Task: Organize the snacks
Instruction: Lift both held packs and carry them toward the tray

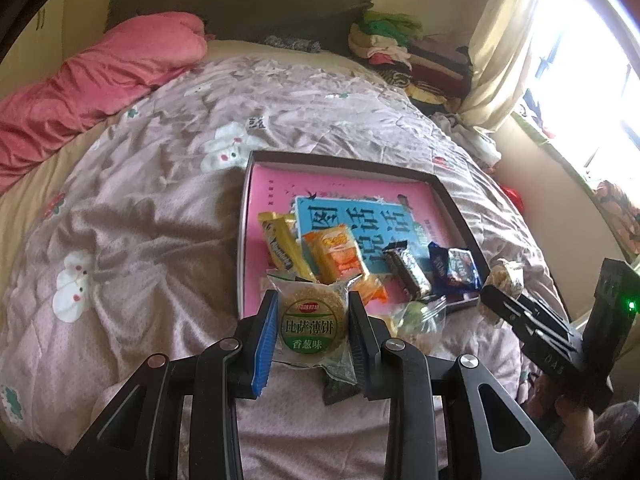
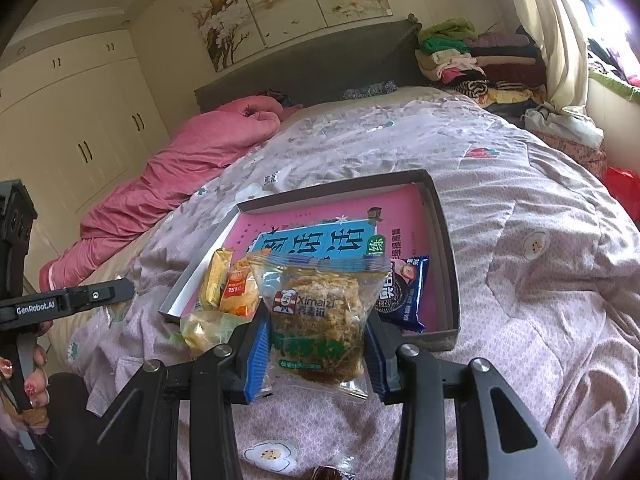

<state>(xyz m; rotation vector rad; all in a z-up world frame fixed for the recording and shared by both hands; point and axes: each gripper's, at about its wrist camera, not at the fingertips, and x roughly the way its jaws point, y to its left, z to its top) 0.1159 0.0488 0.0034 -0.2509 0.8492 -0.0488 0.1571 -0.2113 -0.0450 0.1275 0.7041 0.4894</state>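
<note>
My left gripper is shut on a round biscuit packet with a green label, held just before the near edge of a shallow box with a pink and blue floor. My right gripper is shut on a clear Ximaizi snack packet, held above the box's near edge. In the box lie a yellow bar, an orange packet, a dark wrapped bar and a blue cookie packet. The right gripper also shows in the left wrist view.
The box sits on a quilted bed. A clear packet with green contents lies on the quilt by the box's near edge. A pink blanket lies far left. Folded clothes pile by the headboard. A window and curtain are at right.
</note>
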